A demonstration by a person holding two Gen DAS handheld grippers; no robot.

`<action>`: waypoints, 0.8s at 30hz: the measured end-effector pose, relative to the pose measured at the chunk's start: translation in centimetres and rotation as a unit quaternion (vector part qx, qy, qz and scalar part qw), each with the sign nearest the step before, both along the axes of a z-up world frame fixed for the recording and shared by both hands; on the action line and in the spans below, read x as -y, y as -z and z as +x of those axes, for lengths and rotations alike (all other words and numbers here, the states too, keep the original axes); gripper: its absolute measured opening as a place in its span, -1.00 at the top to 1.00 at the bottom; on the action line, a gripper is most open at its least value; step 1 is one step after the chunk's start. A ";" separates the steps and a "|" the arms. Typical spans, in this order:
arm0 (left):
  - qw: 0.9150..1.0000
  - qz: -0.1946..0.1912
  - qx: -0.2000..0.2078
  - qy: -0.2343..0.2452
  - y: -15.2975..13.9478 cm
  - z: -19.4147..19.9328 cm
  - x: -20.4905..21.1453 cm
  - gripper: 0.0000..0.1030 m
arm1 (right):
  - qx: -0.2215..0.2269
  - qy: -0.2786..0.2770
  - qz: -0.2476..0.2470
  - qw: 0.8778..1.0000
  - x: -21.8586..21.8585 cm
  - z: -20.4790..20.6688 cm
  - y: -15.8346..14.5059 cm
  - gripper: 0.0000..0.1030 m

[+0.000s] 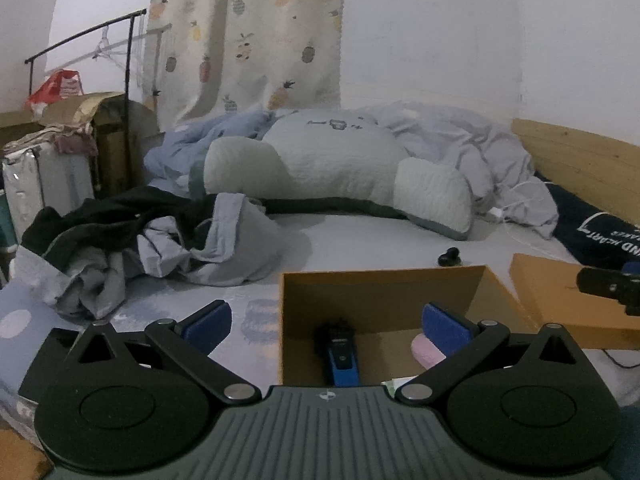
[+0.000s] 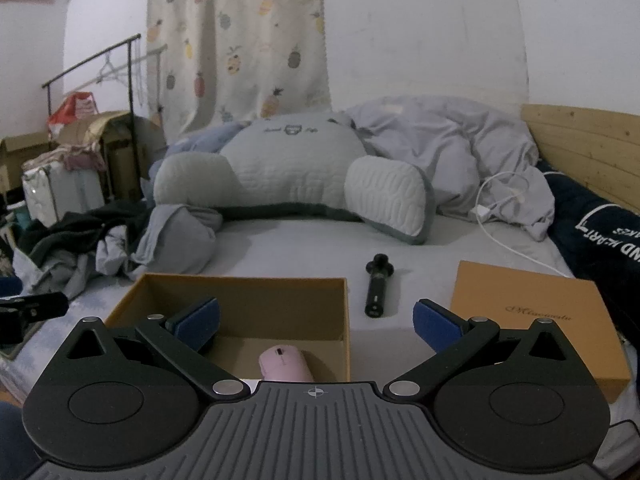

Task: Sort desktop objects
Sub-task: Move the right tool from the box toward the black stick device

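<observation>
An open brown cardboard box [image 1: 380, 292] [image 2: 244, 296] lies on the bed. Inside it are a blue and black device [image 1: 342, 356] and a pink mouse [image 2: 285, 364], which also shows in the left wrist view [image 1: 426, 350]. A black cylindrical tool [image 2: 377, 290] lies on the sheet right of the box; only its far tip shows in the left wrist view [image 1: 448, 257]. My left gripper [image 1: 326, 326] is open and empty above the box's near left corner. My right gripper [image 2: 316, 322] is open and empty above the box's near right corner.
The box's brown lid [image 2: 532, 316] [image 1: 568, 292] lies to the right. A large grey cushion [image 2: 288, 176], rumpled bedding [image 2: 452, 148], a white charger cable [image 2: 500, 204] and a pile of clothes [image 1: 132, 240] lie further back. A wooden headboard [image 2: 588, 148] is at the right.
</observation>
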State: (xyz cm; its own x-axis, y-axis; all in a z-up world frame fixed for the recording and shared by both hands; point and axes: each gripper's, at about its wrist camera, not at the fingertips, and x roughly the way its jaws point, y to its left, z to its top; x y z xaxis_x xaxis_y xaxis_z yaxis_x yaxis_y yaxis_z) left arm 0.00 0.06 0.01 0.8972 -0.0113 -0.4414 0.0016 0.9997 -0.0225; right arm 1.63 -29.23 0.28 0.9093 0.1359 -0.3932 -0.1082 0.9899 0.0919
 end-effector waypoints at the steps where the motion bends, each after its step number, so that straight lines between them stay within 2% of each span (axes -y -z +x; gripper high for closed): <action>1: 1.000 -0.001 0.000 0.001 0.0 0.0 -0.1 -1.00 | -0.001 0.000 0.000 1.000 0.0 0.0 0.0 -1.00; 7: 1.000 -0.004 0.012 -0.001 0.2 -0.7 -1.1 -1.00 | -0.004 0.000 -0.003 1.000 0.0 0.1 0.0 -1.00; 10: 1.000 0.007 -0.005 -0.002 -0.1 0.2 -0.3 -1.00 | -0.007 -0.002 -0.001 1.000 0.1 0.3 0.0 -1.00; 24: 1.000 0.004 -0.002 0.000 0.1 0.2 -0.1 -1.00 | -0.009 -0.002 0.012 1.000 -0.2 0.4 0.1 -1.00</action>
State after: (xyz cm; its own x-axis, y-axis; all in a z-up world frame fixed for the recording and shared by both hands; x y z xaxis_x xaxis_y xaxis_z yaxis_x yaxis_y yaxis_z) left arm 0.20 0.12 -0.08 0.8956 -0.0085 -0.4448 0.0022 0.9999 -0.0148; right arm 1.98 -29.03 0.15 0.9018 0.1492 -0.4057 -0.1104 0.9869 0.1175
